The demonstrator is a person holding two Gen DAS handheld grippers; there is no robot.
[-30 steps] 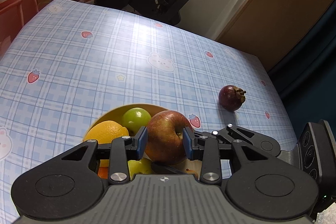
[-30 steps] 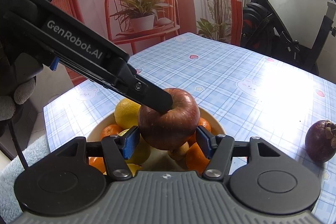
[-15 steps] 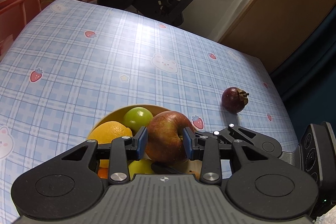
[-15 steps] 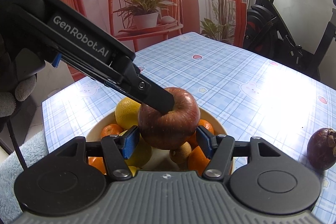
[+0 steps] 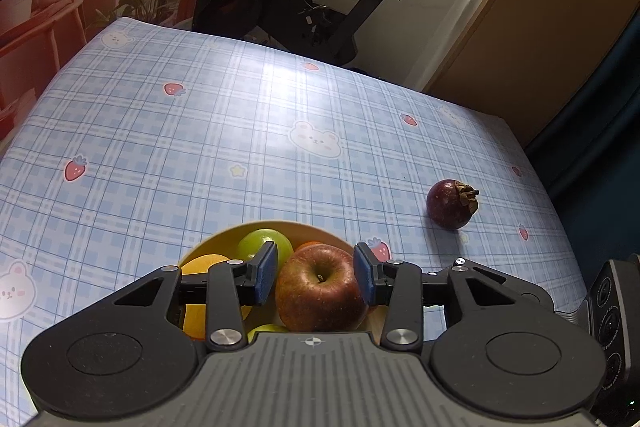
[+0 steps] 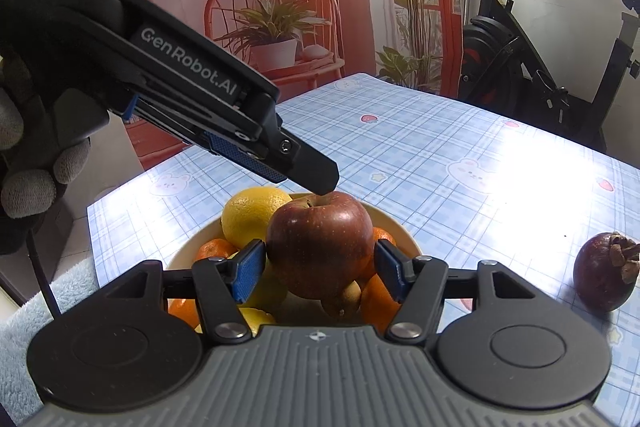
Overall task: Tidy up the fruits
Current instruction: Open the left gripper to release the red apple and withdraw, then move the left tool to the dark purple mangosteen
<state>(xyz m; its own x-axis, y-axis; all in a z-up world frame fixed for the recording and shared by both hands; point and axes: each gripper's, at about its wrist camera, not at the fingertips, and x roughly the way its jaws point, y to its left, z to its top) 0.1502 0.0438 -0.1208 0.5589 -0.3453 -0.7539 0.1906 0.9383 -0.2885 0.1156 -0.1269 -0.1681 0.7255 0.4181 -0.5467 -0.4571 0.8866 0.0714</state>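
A red apple (image 5: 320, 291) (image 6: 320, 243) rests on top of the fruit piled in a cream bowl (image 6: 400, 231) (image 5: 216, 243). My left gripper (image 5: 316, 275) hovers over it with jaws opening. In the right wrist view the left gripper's fingertips (image 6: 316, 181) sit just above the apple's stem, not pressing on it. My right gripper (image 6: 320, 271) stands open in front of the bowl, its blue pads either side of the apple with gaps. A dark purple mangosteen (image 5: 450, 203) (image 6: 604, 275) lies alone on the tablecloth to the right of the bowl.
The bowl also holds a yellow citrus (image 6: 252, 215), a green fruit (image 5: 260, 243) and several small oranges (image 6: 376, 299). The table wears a blue checked cloth (image 5: 200, 147). An exercise bike (image 5: 312, 7) stands behind it, and a gloved hand (image 6: 28, 179) holds the left gripper.
The left gripper's pads have spread off the apple and its fingertips have lifted from the apple's side to just above it. The apple stays on the pile; the right gripper keeps still.
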